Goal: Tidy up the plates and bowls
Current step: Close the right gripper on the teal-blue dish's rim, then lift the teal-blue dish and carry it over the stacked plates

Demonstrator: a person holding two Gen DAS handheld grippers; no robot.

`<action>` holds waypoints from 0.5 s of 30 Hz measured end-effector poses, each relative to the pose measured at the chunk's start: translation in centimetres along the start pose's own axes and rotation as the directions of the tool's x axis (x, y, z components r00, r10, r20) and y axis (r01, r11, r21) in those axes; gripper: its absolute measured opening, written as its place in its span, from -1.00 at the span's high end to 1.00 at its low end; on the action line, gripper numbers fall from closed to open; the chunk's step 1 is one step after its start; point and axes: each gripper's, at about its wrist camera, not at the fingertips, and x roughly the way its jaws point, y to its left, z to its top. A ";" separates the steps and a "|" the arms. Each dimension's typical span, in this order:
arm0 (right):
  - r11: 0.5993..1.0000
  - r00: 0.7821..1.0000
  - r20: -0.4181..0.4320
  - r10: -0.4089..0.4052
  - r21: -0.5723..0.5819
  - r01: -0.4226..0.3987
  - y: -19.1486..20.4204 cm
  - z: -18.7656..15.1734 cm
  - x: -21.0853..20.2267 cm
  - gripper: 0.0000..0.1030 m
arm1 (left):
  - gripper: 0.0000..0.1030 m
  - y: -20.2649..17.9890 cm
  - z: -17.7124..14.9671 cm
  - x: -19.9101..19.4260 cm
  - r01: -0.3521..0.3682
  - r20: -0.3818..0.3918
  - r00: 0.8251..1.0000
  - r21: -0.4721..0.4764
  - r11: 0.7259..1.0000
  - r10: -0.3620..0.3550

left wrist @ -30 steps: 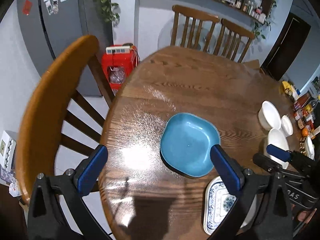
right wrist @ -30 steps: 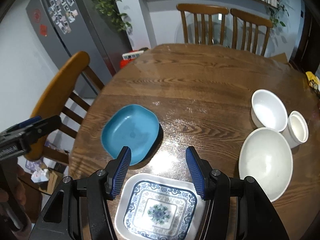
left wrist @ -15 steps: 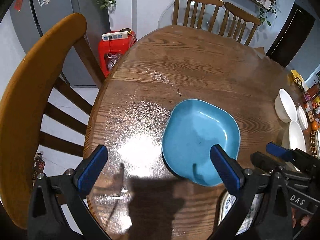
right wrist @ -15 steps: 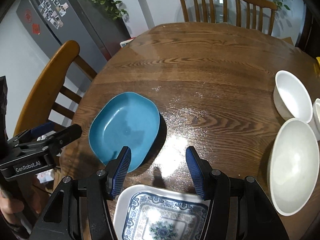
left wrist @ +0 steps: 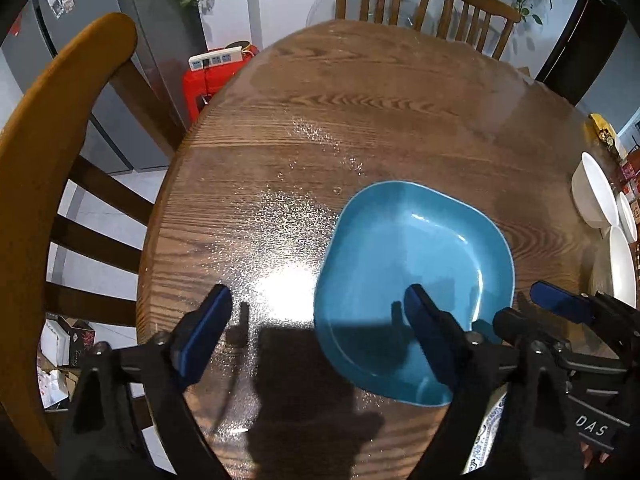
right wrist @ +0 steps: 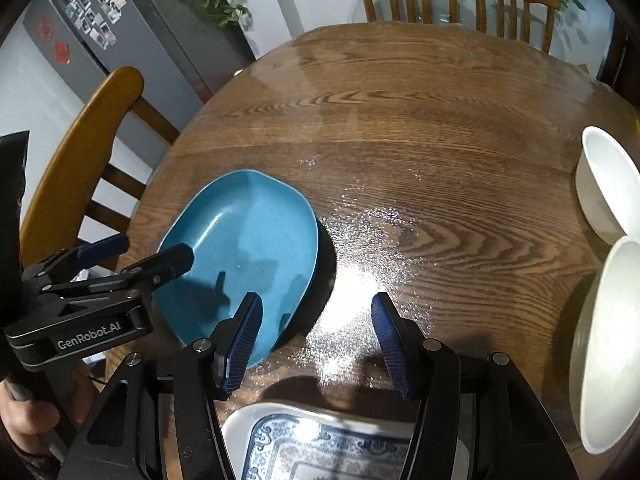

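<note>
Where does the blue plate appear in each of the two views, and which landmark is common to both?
Left wrist: the blue plate is right of centre, partly behind the left gripper's right finger.
Right wrist: the blue plate is left of centre, beside the right gripper's left finger.
Shared landmark: the curved chair back at the table's left edge.

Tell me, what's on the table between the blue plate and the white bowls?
Nothing: the right wrist view shows bare wood between the blue plate and the white bowls.
</note>
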 end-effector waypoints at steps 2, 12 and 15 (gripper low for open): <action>1.000 1.000 -0.003 0.008 0.003 -0.008 -0.1 0.0 0.3 -0.12 | -0.43 0.0 0.0 0.3 0.007 -0.005 1.000 0.003 1.000 -0.007; 0.999 0.999 -0.027 0.045 -0.006 -0.045 0.3 0.2 1.7 0.56 | 0.37 -0.2 -0.2 1.7 0.064 -0.043 0.997 -0.005 0.998 -0.064; 0.999 0.999 -0.033 0.038 -0.012 -0.038 0.5 0.2 2.1 0.72 | 0.50 -0.2 -0.2 1.7 0.087 -0.047 0.995 -0.003 0.996 -0.087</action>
